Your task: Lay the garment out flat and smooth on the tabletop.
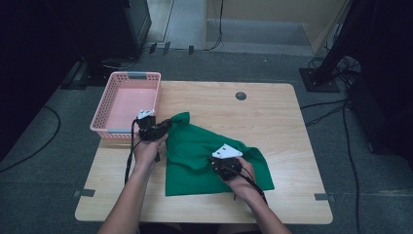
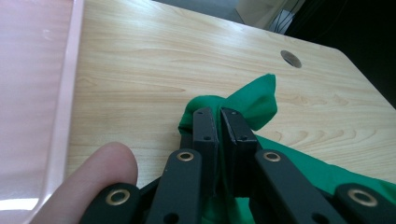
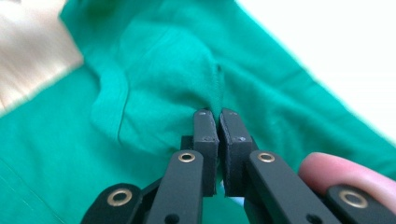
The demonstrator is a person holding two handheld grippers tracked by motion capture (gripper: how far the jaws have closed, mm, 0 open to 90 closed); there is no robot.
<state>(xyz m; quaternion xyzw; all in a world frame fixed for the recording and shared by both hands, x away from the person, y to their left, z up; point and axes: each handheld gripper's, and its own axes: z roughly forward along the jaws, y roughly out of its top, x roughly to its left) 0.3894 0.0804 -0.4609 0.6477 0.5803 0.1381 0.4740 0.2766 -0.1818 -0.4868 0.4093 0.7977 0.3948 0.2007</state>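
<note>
Both grippers pinching the cloth (image 1: 195,161).
Its length is running from 11 to 5 o'clock; left gripper (image 2: 219,114) and right gripper (image 3: 218,116) are clamping folds.

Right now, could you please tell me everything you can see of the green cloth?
The green cloth is a plain, soft, matte fabric lying rumpled on the wooden table, beside the pink basket. Its far corner is bunched up, pinched in the left gripper. The right gripper is shut on a fold near its right side. Creases run between the grips.
</note>
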